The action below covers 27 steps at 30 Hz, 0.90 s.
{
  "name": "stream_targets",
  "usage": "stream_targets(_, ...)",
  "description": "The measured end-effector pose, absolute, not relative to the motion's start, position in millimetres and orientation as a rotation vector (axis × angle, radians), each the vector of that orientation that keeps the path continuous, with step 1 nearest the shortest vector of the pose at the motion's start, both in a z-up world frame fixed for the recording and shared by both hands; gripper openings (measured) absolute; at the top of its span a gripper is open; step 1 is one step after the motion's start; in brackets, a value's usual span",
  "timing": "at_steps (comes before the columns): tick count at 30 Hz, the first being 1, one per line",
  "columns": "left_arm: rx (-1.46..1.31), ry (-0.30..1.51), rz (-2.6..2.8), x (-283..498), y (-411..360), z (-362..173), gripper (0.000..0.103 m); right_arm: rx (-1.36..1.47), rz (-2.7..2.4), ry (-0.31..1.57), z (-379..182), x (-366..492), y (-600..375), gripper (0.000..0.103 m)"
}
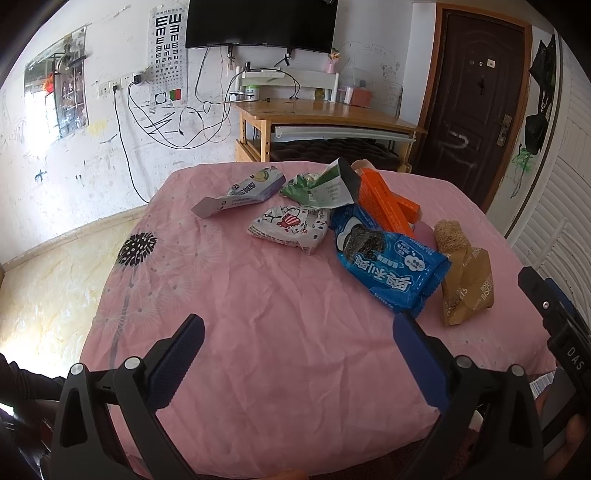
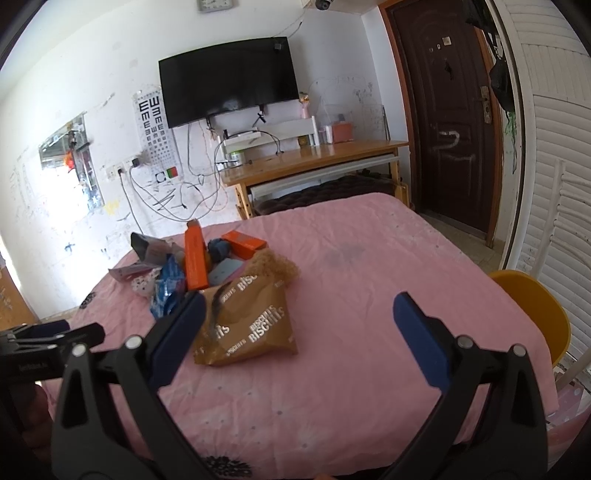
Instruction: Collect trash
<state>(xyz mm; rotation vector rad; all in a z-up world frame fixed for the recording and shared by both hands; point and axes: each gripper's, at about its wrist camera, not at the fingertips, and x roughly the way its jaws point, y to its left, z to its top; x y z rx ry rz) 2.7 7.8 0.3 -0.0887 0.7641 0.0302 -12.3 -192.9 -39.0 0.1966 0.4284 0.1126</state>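
Left wrist view shows the left gripper (image 1: 297, 334), fingers spread, above the pink-clothed worktop (image 1: 280, 332) with scattered wrappers; only the right wrist view shows a yellow chair (image 2: 532, 314) beside the right gripper (image 2: 299, 312), equally spread, near the brown paper biscuit bag (image 2: 255, 325).

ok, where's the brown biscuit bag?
The biscuit bag lies at the right of the trash pile on the pink cloth, beside the blue packet; in the right wrist view it's nearest the camera.

Scribbled white wall (image 1: 92, 155), mounted television (image 1: 260, 22), wooden desk (image 1: 325, 110), dark door (image 1: 469, 107).
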Motion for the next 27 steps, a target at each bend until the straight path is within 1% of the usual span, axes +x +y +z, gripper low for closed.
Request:
stream_targets(8, -0.093, 0.775, 0.022, 7.3, 10.6, -2.2, 0.097, 0.184, 0.12, 0.417, -36.5, -8.5, -192.3, 0.097)
stream_targets(13, -0.13, 0.774, 0.024, 22.6, 30.2, 9.9, 0.097, 0.142, 0.184, 0.397, -14.1, 4.8, -193.7, 0.097)
stream_targets(17, -0.087, 0.788, 0.048, 60.9, 46.3, 27.6, 0.097, 0.038, 0.27, 0.429, 2.1, 25.5, -179.3, 0.097)
stream_targets(20, -0.08, 0.822, 0.029, 96.5, 57.8, 35.1, 0.097, -0.021, 0.353, 0.489, 10.6, 49.2, -168.1, 0.097)
stream_targets(23, -0.086, 0.879, 0.047, 138.8, 71.3, 34.9, 0.097, -0.054, 0.415, 0.577, 14.0, 83.0, -161.2, 0.097)
stream_targets(27, -0.05, 0.952, 0.028, 178.3, 75.9, 25.3, 0.095, -0.074, 0.436, 0.644, 13.2, 117.9, -159.0, 0.097)
